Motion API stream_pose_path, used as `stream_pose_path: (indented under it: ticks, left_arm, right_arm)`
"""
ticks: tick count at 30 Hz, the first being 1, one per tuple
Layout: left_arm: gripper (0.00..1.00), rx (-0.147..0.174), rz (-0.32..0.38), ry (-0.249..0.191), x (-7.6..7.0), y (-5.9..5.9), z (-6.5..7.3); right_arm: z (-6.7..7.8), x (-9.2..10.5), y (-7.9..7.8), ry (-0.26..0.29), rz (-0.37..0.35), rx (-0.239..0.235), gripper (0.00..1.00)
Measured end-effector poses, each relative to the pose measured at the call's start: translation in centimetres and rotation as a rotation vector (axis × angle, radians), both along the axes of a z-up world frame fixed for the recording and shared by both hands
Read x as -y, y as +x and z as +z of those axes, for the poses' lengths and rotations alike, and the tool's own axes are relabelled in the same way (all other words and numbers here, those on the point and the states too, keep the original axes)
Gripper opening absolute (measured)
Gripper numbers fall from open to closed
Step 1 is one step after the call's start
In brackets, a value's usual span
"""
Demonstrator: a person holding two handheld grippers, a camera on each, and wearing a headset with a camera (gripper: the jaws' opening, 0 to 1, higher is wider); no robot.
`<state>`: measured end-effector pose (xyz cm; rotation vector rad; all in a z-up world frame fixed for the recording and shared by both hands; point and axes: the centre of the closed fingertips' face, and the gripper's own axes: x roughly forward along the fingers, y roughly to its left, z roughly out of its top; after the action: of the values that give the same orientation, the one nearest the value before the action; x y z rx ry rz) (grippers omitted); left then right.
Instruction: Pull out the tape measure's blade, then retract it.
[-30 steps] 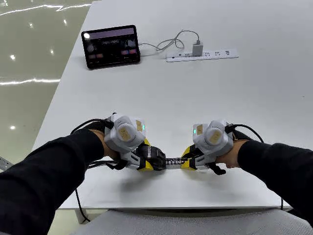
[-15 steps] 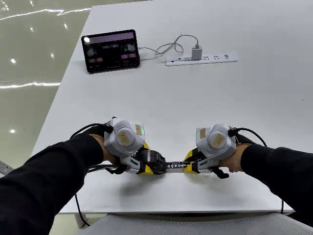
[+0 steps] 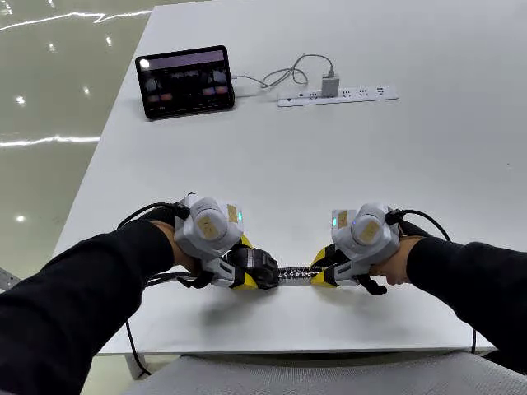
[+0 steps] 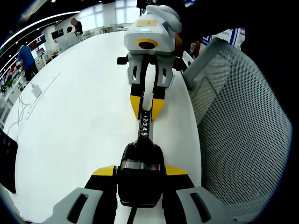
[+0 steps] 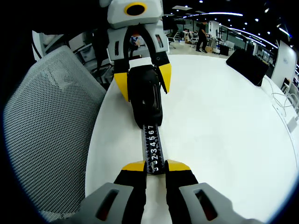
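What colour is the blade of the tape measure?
The blade is black with white numerals, clearest in the right gripper view.

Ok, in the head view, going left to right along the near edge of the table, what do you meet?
Left gripper → tape measure case, held in its jaws → blade, pulled a short way out → right gripper, pinching the blade's end.
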<state>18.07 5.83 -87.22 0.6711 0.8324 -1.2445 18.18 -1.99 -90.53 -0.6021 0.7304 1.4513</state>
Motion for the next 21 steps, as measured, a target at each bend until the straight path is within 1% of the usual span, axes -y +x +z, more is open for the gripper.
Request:
stream_pose_path:
  ticks: [21]
  left_arm:
    - [0.33,0.002,0.006,-0.002,-0.06,0.16,-0.01]
  right_arm:
    - [-0.15,0.59,0.21,-0.006,-0.007,0.000,0.10]
